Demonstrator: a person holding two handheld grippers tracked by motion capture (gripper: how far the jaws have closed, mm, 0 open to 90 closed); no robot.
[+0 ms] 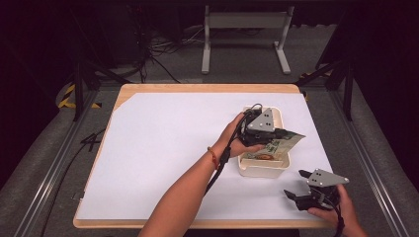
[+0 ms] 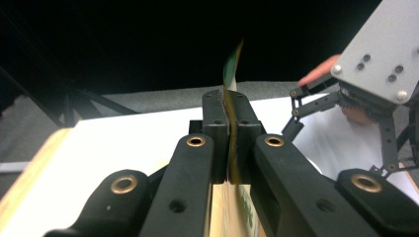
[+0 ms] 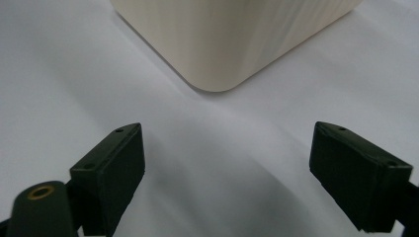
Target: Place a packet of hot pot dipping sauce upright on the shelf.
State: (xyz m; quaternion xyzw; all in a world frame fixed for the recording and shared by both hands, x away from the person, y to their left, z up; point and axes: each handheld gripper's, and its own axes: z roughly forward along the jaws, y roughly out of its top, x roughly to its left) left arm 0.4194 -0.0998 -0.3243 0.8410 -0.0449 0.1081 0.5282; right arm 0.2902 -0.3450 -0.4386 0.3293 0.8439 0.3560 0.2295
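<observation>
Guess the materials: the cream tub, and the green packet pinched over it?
Cream rounded rectangular tub: probably moulded plastic, matte; the right gripper view shows a smooth, seamless wall and a soft rounded corner. Flat green printed packet: likely thin plastic film or coated paper; it is seen edge-on as a thin sheet between the shut jaws of the left hand-held gripper, slightly glossy.

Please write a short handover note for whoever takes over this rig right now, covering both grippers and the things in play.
Left gripper: shut on a flat green packet, held above the cream container; in the left gripper view the packet's edge sticks up from between the pressed jaws.
Right gripper: open, holding nothing, low over the white sheet near the container's front right corner.
Done: the packet is gripped and brought over the container.
Left: apparently lower the packet in and let go; I cannot tell what else lies inside. The right gripper could probably steady the container if it slides.
</observation>
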